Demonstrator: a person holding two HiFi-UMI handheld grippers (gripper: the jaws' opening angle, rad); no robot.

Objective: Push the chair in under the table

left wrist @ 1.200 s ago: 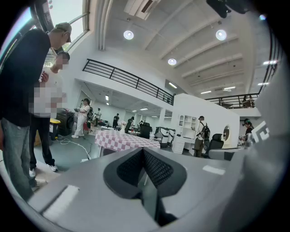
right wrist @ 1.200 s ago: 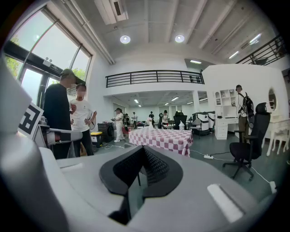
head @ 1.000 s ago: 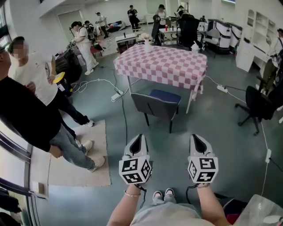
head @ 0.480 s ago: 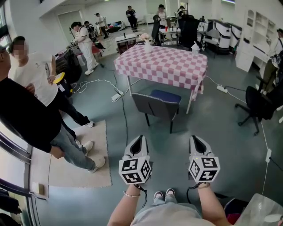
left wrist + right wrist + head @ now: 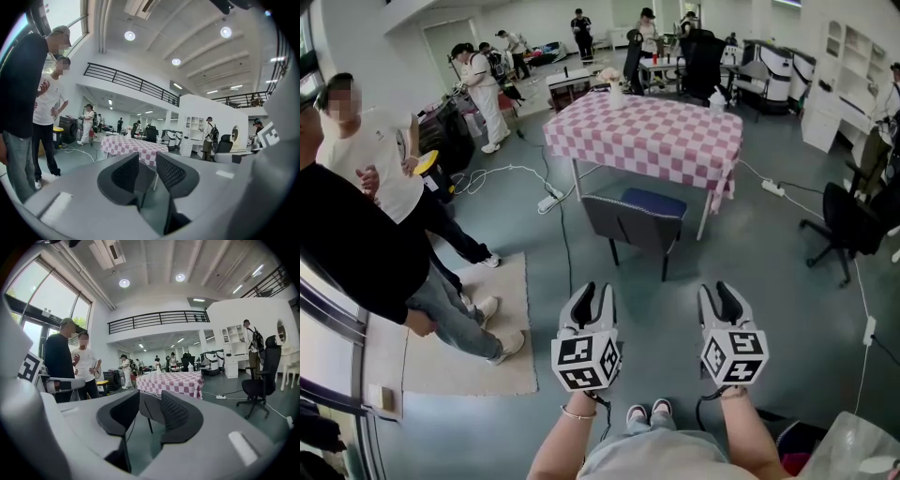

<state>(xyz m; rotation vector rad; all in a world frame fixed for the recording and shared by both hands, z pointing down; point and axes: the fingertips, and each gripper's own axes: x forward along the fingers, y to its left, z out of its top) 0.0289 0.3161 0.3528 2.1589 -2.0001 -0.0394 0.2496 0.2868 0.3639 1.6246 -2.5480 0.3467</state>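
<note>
Since a second ago both pairs of jaws have parted and are opening now. My left gripper point(image 5: 589, 294) and right gripper point(image 5: 719, 292) each hold nothing; only floor and the far scene show between their pads.

The dark grey chair with a blue seat point(image 5: 635, 223) stands straight ahead, well apart from both grippers, its backrest towards me. The backrest runs across my view, roughly along the near edge of the pink-and-white checked tabletop point(image 5: 647, 136). The seat is only partly under the cloth. My left gripper is slightly nearer.

The grey floor point(image 5: 675, 281) between us is open. A black cable point(image 5: 563, 253) trails just left of the chair, and the white table legs point(image 5: 704, 214) flank it, so I judge a straight, square push is needed.
</note>
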